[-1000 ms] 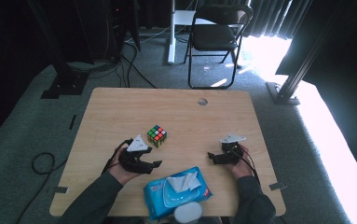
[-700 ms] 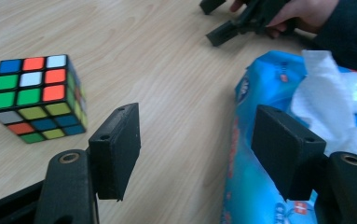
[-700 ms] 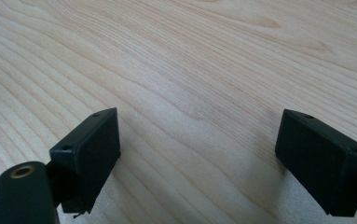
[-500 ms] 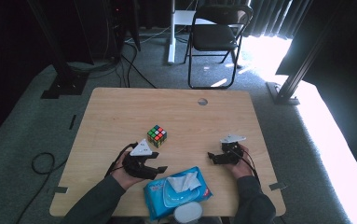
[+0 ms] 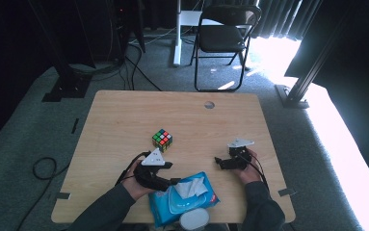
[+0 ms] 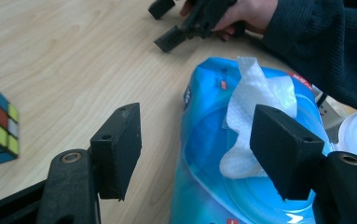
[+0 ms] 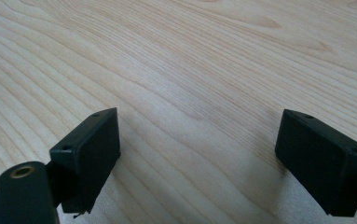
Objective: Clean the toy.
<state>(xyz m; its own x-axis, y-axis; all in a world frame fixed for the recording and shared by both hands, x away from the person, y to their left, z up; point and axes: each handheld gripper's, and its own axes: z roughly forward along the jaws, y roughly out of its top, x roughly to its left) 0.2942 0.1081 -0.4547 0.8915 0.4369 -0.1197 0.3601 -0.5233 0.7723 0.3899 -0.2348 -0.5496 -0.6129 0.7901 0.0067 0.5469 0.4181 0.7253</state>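
Progress: your left gripper (image 6: 195, 154) spread beside wipe (image 6: 255, 107), nothing grasped.
Remaining: your right gripper (image 7: 199, 158) released, idle.

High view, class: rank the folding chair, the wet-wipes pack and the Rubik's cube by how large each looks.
1. Folding chair, though it stands farther off
2. Wet-wipes pack
3. Rubik's cube
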